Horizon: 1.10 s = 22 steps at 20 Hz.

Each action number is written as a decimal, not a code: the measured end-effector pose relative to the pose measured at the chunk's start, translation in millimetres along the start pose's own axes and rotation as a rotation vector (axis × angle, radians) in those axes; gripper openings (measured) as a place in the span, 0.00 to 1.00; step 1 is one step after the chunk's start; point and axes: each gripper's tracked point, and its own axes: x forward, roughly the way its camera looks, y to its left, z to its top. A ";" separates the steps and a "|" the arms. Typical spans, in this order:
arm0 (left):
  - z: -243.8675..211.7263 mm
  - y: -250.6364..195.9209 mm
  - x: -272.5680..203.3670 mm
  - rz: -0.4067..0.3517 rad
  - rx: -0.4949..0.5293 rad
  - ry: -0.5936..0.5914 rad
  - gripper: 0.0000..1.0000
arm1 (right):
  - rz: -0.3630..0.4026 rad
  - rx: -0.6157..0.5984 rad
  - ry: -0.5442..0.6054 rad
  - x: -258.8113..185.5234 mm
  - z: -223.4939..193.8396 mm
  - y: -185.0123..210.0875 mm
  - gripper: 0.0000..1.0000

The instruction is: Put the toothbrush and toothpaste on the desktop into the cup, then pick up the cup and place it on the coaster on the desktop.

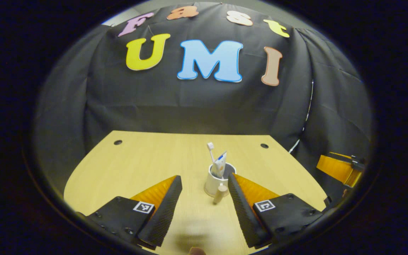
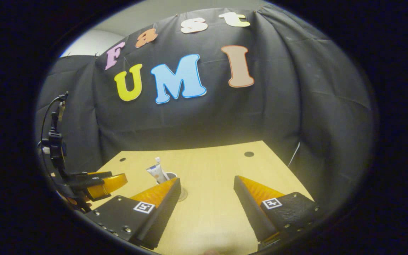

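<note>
A white cup [image 1: 215, 182] stands upright on the wooden desktop [image 1: 136, 166], just ahead of my left gripper [image 1: 204, 177], which is open with the cup beyond its fingertips. A white toothbrush [image 1: 210, 148] and a toothpaste tube [image 1: 221, 163] stick up out of the cup. A small pale peg-like piece [image 1: 220, 194] sits at the cup's front; I cannot tell what it is. In the right gripper view the cup [image 2: 171, 175] and toothpaste tube [image 2: 155, 173] peek over one finger of my open right gripper [image 2: 207, 179]. A thin round rim [image 2: 183, 194] at the cup's foot looks like the coaster.
Small round holes [image 1: 118, 142] [image 1: 264, 145] mark the desktop's far corners. The black cloth wall hangs close behind the table. The right gripper [image 1: 338, 166] shows past the table's right edge. The left gripper [image 2: 101, 182], with a cable above it, shows at the left.
</note>
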 end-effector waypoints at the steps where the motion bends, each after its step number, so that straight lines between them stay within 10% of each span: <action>1: 9.9 2.2 -3.7 0.004 0.009 -0.047 0.88 | -0.006 -0.014 -0.027 -2.0 5.0 1.7 0.95; 22: 87.2 22.9 -47.1 -0.060 0.065 -0.316 0.88 | -0.120 -0.099 -0.223 -42.5 58.1 45.2 0.94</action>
